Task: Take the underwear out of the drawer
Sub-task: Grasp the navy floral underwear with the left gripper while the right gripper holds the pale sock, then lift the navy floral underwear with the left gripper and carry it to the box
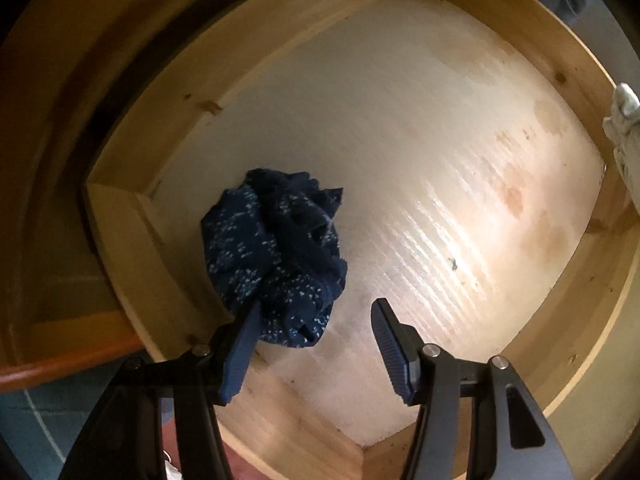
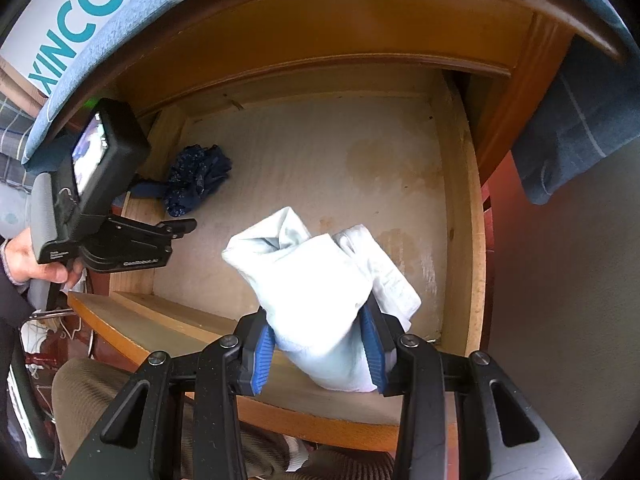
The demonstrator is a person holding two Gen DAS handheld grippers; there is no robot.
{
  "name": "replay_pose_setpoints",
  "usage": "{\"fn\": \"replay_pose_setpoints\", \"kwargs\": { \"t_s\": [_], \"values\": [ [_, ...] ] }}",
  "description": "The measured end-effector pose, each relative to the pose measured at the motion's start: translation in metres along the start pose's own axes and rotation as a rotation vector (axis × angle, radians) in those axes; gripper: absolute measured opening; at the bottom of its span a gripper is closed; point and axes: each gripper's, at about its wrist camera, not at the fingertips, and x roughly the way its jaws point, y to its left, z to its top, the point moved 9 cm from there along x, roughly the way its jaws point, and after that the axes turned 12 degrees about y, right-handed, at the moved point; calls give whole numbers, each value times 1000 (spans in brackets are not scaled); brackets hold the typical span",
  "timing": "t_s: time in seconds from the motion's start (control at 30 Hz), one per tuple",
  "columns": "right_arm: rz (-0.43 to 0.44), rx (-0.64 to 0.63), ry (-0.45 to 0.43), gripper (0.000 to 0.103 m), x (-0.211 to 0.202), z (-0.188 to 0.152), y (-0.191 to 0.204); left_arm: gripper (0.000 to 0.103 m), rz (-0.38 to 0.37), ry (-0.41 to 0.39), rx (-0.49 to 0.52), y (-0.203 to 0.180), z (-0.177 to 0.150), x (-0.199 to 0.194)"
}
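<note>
Reaching, left hand (image 2: 48, 260): wrapped round the grey handle of its tool at the drawer's left front corner; a dark sleeve edge showed at the wrist; the tool pointed steeply down into the drawer (image 1: 568, 80)
Left gripper (image 1: 316, 312): jaws stood about half apart with bare drawer floor between them; the left blue pad (image 1: 240, 344) lay against the near edge of the navy underwear (image 1: 276, 256); the other pad stood clear of it; nothing pinched
Navy underwear: a crumpled speckled bundle lying on the drawer floor near the left wall, toward the front left corner in the left wrist view
Right gripper (image 2: 320, 344): pointed steeply downward above the drawer's front; jaws drawn close together and clamped on the white underwear (image 2: 316, 280); blue pads pressed into the cloth on both sides
White underwear: bunched and folded, lifted clear of the drawer floor, hanging between the right pads over the front part of the drawer; its edge also showed at the right rim of the left wrist view
Drawer: pulled out, pale wood walls, stained light floor
Cabinet (image 2: 320, 28): orange-brown wood above the drawer
</note>
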Motion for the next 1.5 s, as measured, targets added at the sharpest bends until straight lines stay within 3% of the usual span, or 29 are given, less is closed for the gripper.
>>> {"fn": "replay_pose_setpoints", "kwargs": {
  "t_s": [0.3,0.53,0.63,0.73,0.83,0.97,1.3,1.5],
  "values": [
    [12,2,8,36,2,0,1,58,9,-52,32,-18,10,8],
    [18,-1,15,36,4,-1,4,24,52,-80,10,-8,-4,7],
    [20,-2,16,36,5,-1,4,16,-8,-67,-18,-8,-8,5],
    [21,-4,16,37,5,0,3,14,-101,-30,-41,-16,-14,4],
    [24,-4,17,37,5,0,4,14,-125,9,-25,-25,-22,4],
    [38,-3,15,37,5,0,2,14,-226,94,-21,-41,-32,3],
    [40,-4,13,37,5,-1,1,18,-198,185,-72,-56,-41,10],
    [46,-2,13,38,4,0,2,51,-202,226,-148,-55,-35,14]
  ]
}}
